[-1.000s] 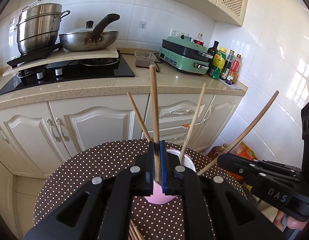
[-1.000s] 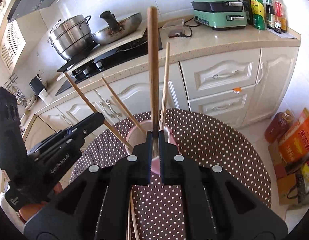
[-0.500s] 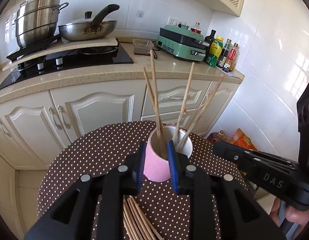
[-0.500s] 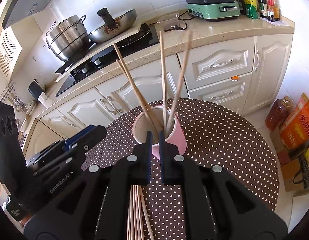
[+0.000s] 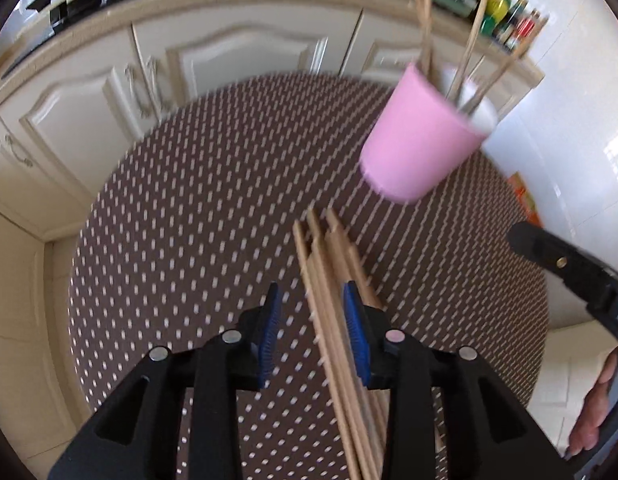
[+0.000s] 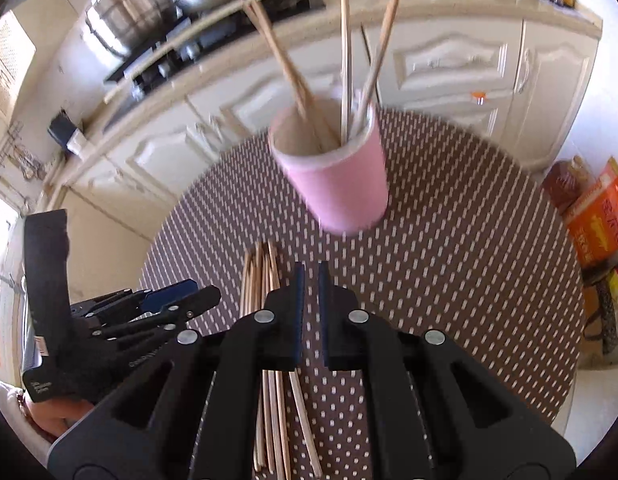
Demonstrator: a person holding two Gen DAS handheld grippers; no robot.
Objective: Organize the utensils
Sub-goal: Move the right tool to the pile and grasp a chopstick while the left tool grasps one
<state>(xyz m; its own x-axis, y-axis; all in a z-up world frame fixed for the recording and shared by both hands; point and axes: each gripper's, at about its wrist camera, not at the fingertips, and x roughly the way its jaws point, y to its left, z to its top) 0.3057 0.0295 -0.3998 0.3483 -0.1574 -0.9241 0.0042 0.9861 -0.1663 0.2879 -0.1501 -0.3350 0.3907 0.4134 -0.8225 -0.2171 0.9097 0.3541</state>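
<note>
Bright daylight fills both views; white glare washes the right wall. Motion blur smears the pink cup [image 5: 421,140] and the cloth's dots. Fisheye edges bend into dark corners.

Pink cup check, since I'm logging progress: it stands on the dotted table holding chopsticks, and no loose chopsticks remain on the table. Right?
Not quite. The pink cup holds chopsticks, but a bundle of loose chopsticks lies on the dotted table, as the left wrist view shows.
</note>
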